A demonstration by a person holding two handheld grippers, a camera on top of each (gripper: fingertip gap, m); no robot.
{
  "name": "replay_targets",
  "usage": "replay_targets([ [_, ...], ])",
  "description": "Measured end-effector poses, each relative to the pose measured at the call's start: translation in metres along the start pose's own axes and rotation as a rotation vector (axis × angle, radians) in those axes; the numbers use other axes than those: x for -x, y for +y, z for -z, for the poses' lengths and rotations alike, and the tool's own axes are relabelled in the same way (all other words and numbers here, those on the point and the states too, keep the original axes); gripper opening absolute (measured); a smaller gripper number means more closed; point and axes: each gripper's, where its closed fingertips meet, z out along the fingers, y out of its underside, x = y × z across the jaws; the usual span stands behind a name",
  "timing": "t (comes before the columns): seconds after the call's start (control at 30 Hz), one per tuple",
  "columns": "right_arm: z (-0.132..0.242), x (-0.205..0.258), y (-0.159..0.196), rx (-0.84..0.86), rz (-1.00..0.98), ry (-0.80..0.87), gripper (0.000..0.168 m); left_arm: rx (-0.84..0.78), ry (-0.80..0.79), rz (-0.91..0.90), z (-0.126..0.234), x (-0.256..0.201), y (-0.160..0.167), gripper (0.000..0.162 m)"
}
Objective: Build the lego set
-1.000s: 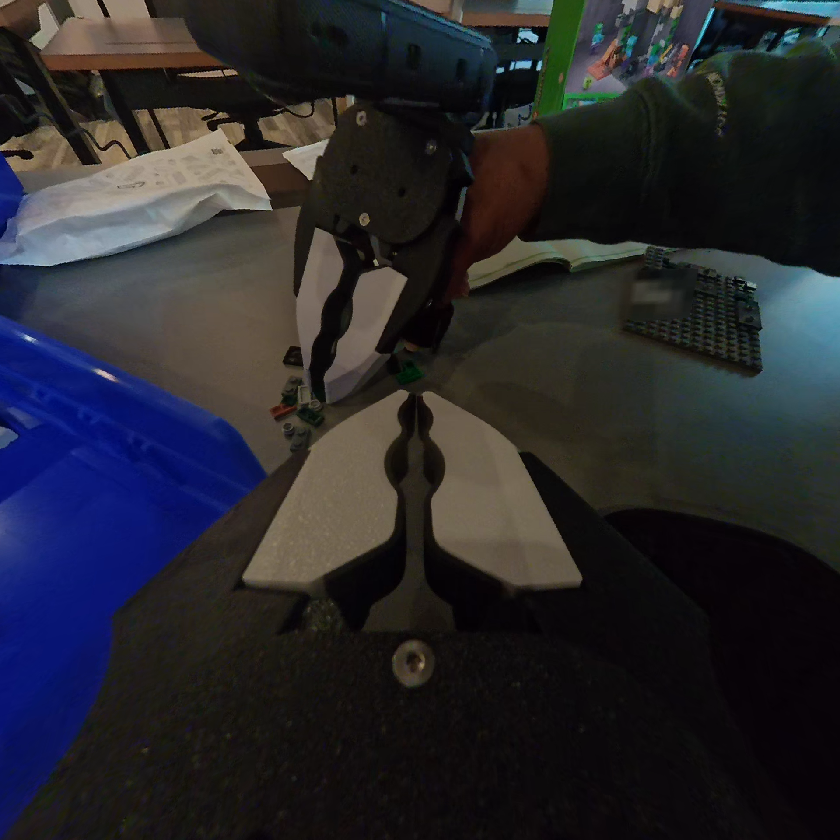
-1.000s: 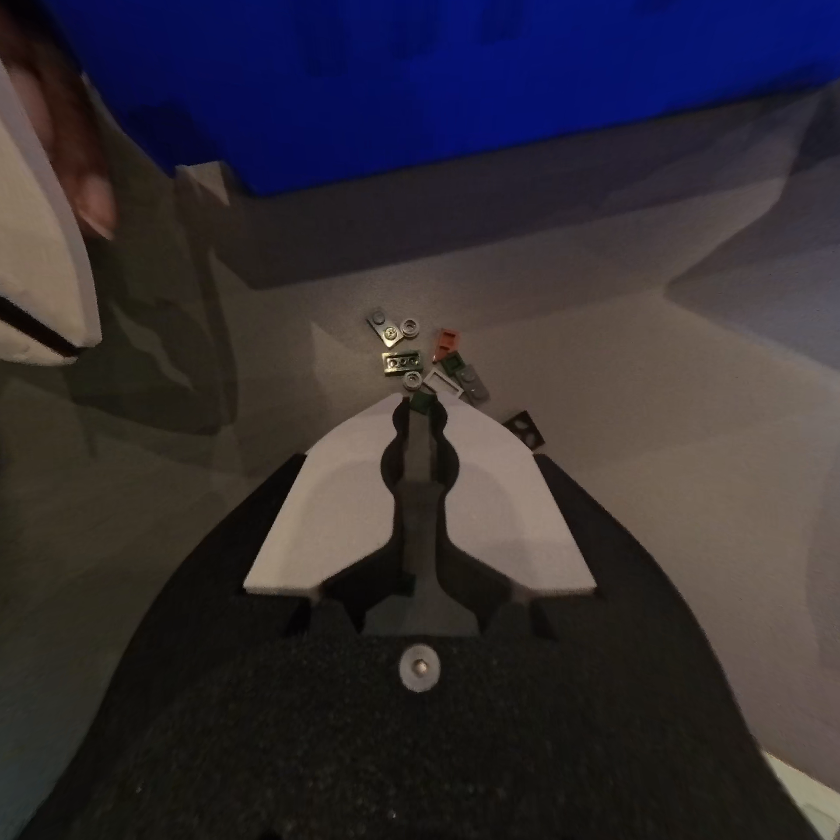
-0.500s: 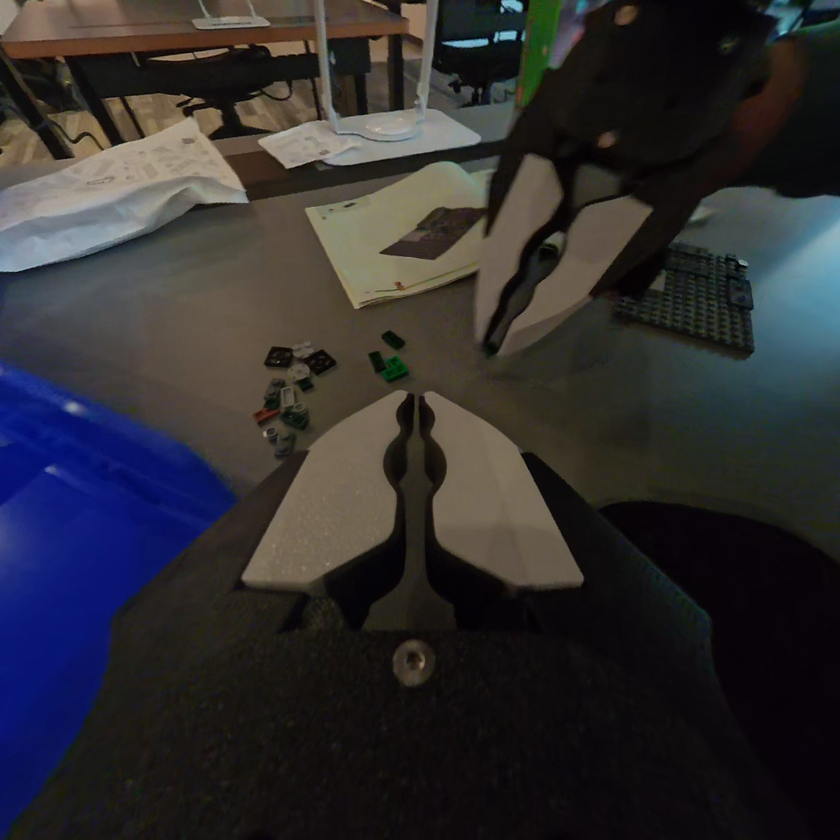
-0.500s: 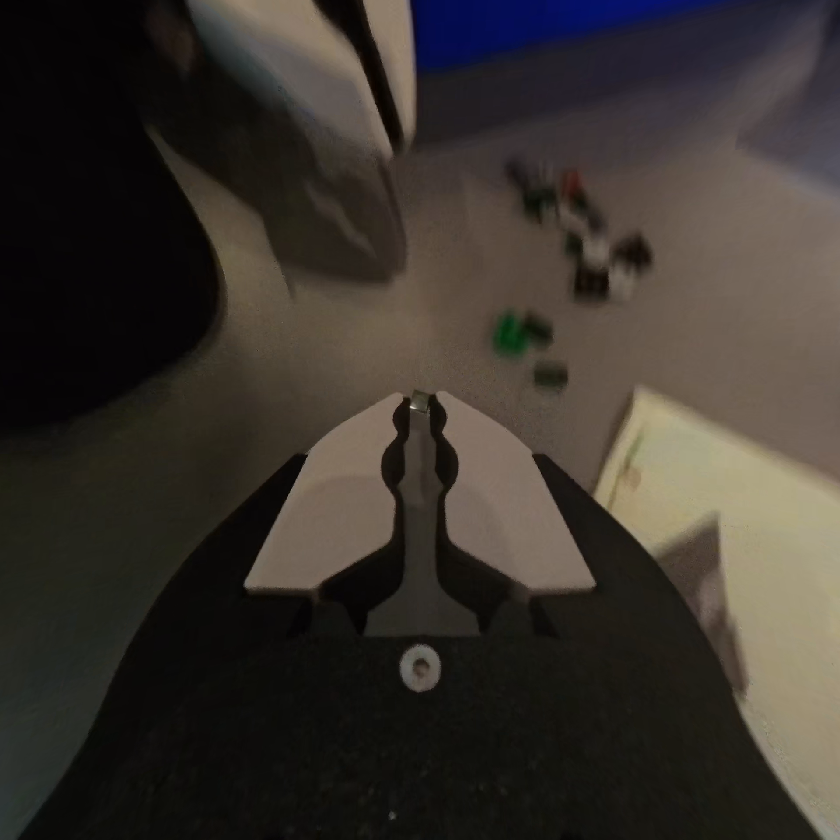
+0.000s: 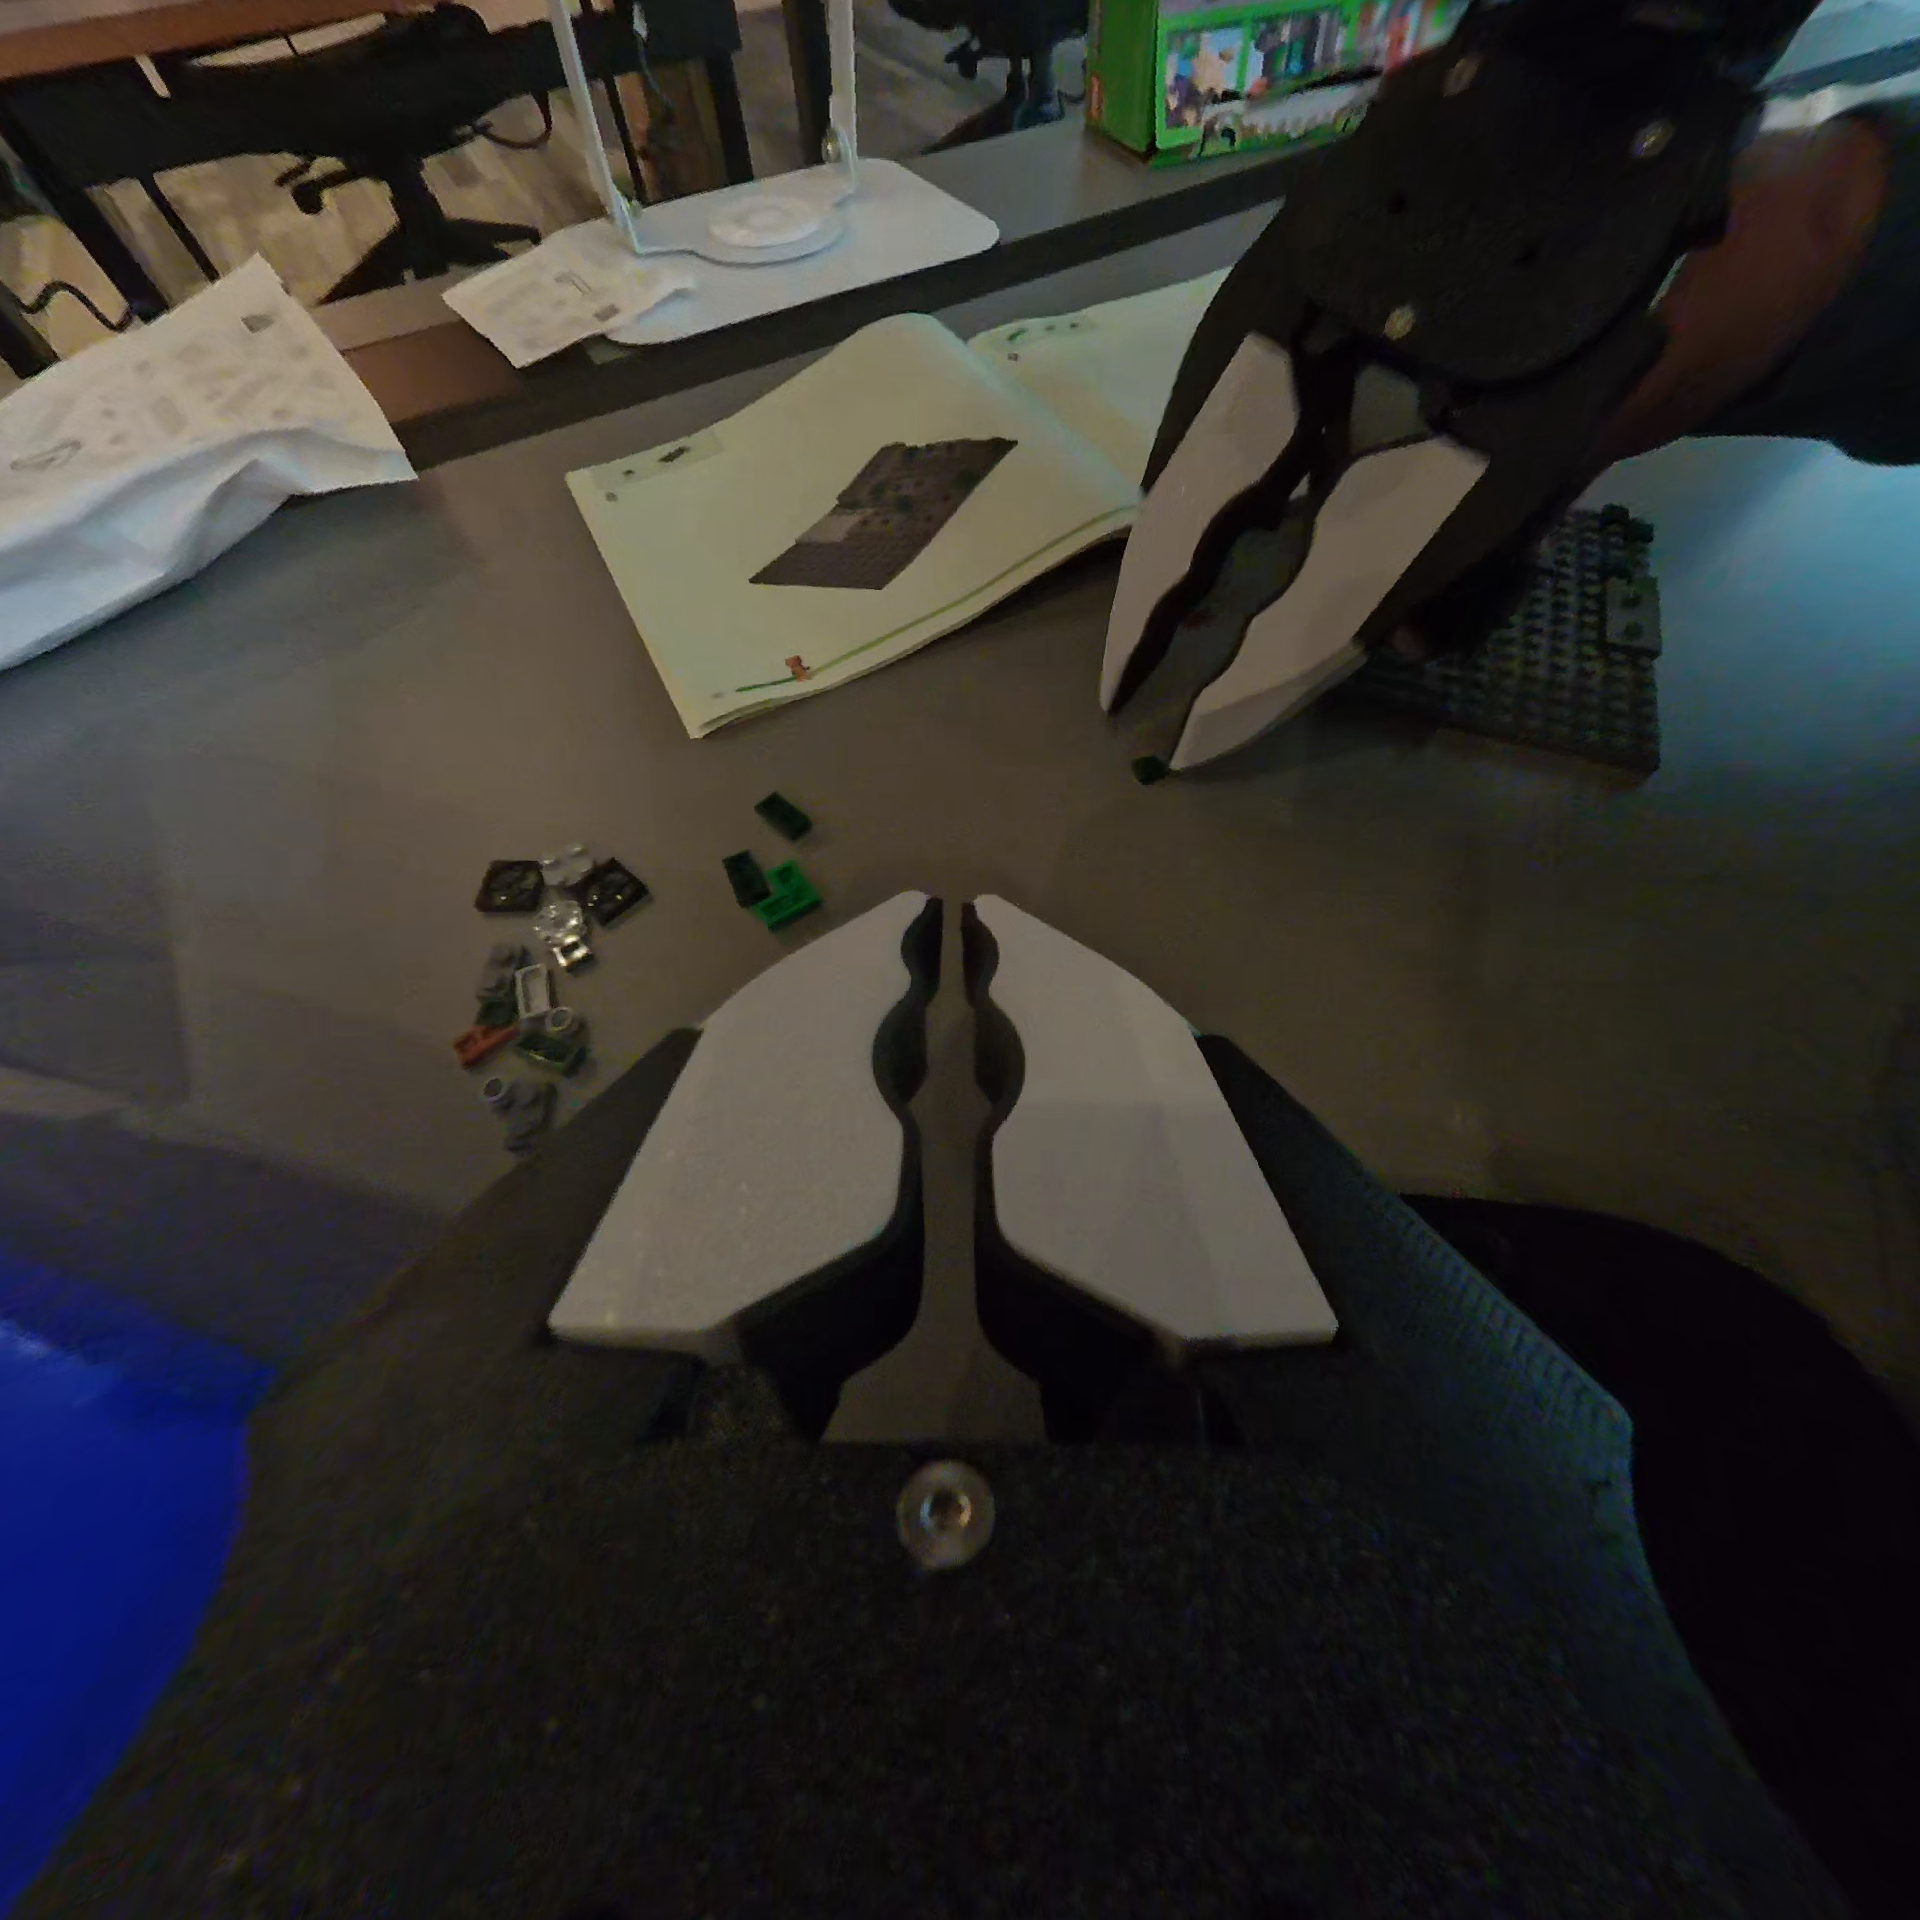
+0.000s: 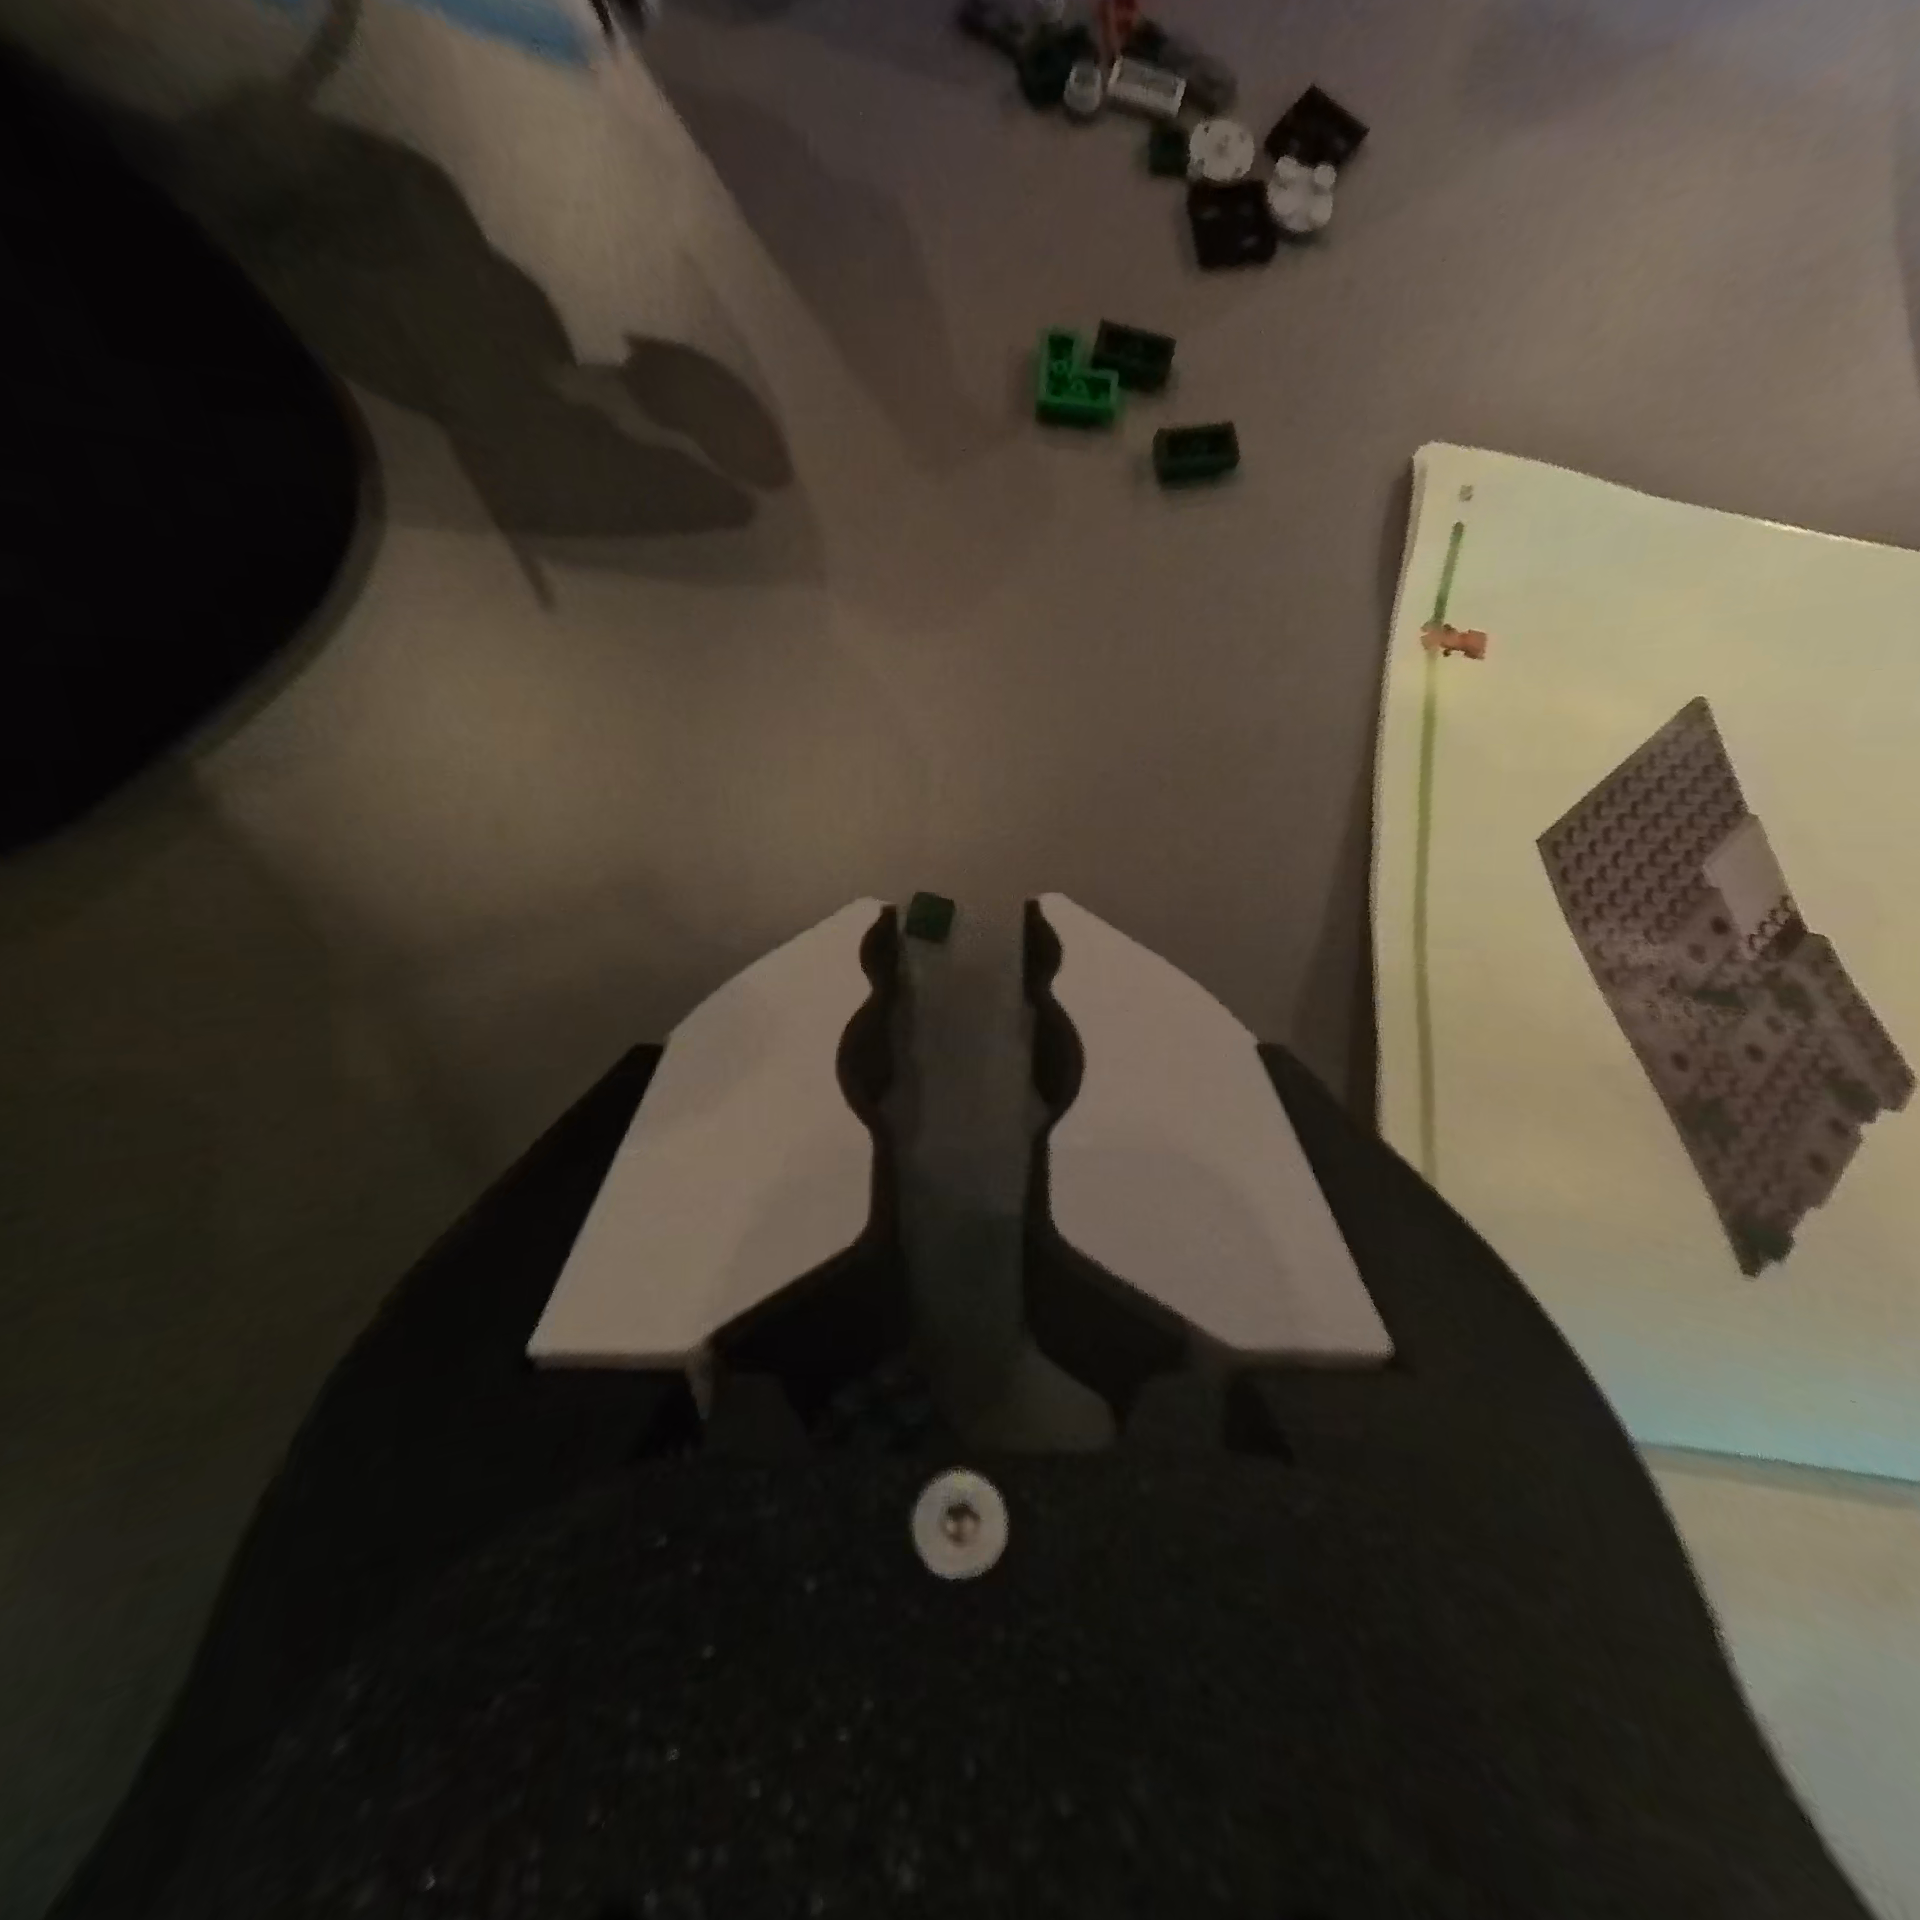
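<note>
My left gripper (image 5: pixel 951 904) is shut and empty, low over the grey table. My right gripper (image 6: pixel 956 909) is open. A small dark green piece (image 6: pixel 928 920) sits between its tips, close to the left finger and not squeezed. The left wrist view shows the right gripper (image 5: pixel 1148 740) pointing down at the table with that piece (image 5: pixel 1146 769) at its tips, just left of the dark grey baseplate (image 5: pixel 1538 665). Loose green pieces (image 5: pixel 774 894) and a pile of small pieces (image 5: pixel 540 977) lie ahead-left of my left gripper; the right wrist view also shows the green pieces (image 6: pixel 1081 379).
An open instruction booklet (image 5: pixel 831 540) lies behind the pieces, also seen in the right wrist view (image 6: pixel 1662 935). A blue bin (image 5: pixel 83 1507) is at the left. A white paper bag (image 5: pixel 156 447), a white stand base (image 5: pixel 769 223) and a green box (image 5: pixel 1226 62) are at the back. Some 12 cm of space lies between my two pairs of fingers.
My right gripper left the pile shut on the small green piece, moved right to beside the baseplate, and its jaws have opened. My left gripper stayed shut.
</note>
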Motion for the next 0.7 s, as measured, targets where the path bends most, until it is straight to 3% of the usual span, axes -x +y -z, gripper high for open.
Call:
replay_targets([
  [0.43,0.094,0.009,0.017,-0.228,-0.099,0.199,0.022,0.268,-0.211,0.007,-0.036,0.059,0.022,0.011],
  [0.7,0.145,0.013,0.032,-0.35,-0.125,0.268,0.021,0.401,-0.331,-0.072,-0.03,0.107,0.03,0.012],
])
